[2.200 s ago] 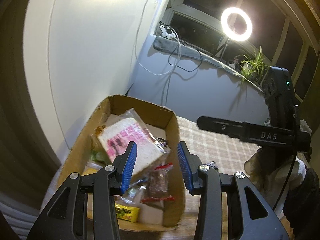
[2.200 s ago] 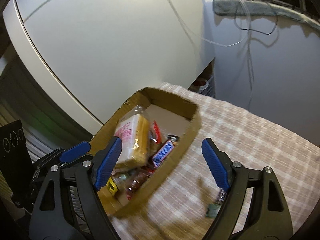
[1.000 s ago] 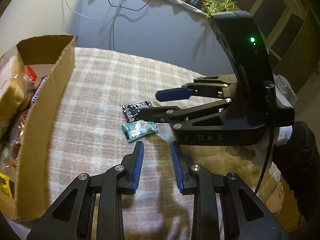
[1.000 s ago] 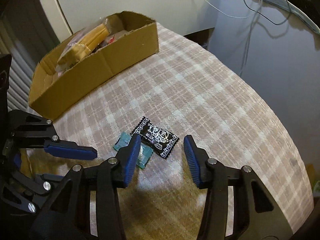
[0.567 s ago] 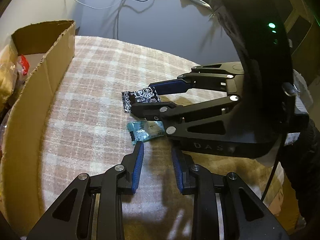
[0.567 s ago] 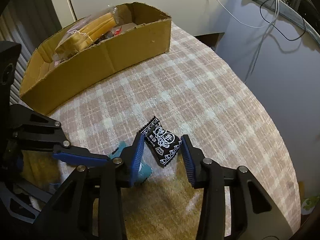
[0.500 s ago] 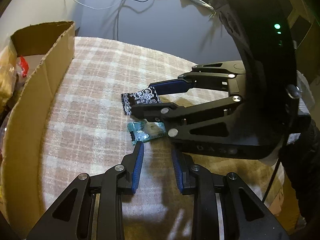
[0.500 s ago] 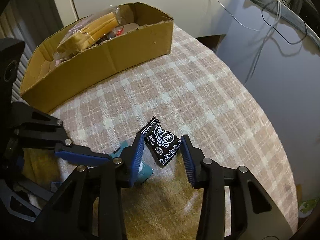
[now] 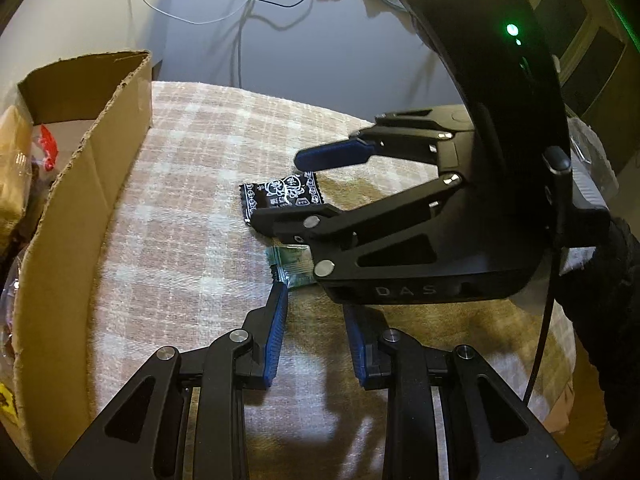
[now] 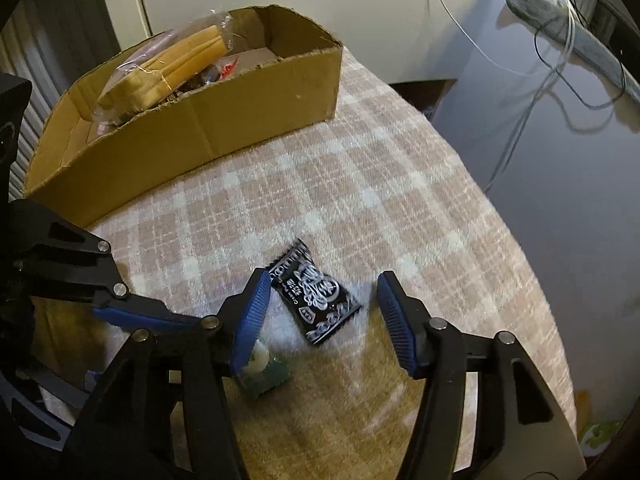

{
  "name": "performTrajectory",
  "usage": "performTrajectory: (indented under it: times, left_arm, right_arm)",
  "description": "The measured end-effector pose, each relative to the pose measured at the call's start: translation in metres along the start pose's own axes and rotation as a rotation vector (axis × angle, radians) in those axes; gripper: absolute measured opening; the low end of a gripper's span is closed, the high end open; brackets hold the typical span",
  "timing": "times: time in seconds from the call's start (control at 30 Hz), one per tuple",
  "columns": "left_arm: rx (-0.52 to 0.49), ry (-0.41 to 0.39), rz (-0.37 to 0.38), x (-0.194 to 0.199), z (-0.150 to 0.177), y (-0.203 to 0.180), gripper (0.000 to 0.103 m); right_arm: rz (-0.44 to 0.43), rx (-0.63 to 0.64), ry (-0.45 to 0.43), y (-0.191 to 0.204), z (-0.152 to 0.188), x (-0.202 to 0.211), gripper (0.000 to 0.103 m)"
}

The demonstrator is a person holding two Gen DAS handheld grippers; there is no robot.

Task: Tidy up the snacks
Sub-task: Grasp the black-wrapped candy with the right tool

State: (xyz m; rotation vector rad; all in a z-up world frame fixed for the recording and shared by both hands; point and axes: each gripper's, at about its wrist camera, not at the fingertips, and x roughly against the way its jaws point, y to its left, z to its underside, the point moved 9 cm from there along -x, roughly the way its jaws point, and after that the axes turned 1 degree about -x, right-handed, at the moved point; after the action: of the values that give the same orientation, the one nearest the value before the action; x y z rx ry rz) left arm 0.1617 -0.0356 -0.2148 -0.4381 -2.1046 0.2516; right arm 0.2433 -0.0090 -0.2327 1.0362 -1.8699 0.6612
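A black snack packet with white print [image 10: 316,300] lies on the plaid tablecloth; it also shows in the left wrist view [image 9: 280,194]. My right gripper [image 10: 322,304] is open, its fingers on either side of the packet. A small teal wrapped candy [image 9: 292,264] lies just beyond my left gripper [image 9: 314,304], which is open; the candy also shows in the right wrist view [image 10: 266,376], partly under the right gripper's left finger. The cardboard box [image 10: 200,136] holds wrapped bread [image 10: 172,64] and other snacks.
The cardboard box wall [image 9: 72,216] stands close on the left in the left wrist view. The table edge [image 10: 520,248] curves off on the right, with a grey wall and hanging cables [image 10: 540,80] beyond. The right gripper body [image 9: 440,216] fills the right of the left wrist view.
Both grippers swung from the box to the two loose snacks and came down close. The right gripper's jaws have widened around the black packet. The left gripper has closed in on the teal candy.
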Motion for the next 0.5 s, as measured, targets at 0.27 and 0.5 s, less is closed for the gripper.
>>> performTrajectory:
  times: [0.27,0.5]
  left_arm:
    - [-0.003,0.001,-0.005,0.0,-0.001,0.001,0.027]
    - [-0.015,0.001,-0.025,-0.007,-0.012,-0.002,0.027]
  right_arm:
    - [-0.033,-0.042,0.01,-0.007,-0.001,-0.001,0.032]
    - [-0.024,-0.172,-0.012,-0.03,0.024,0.012,0.029]
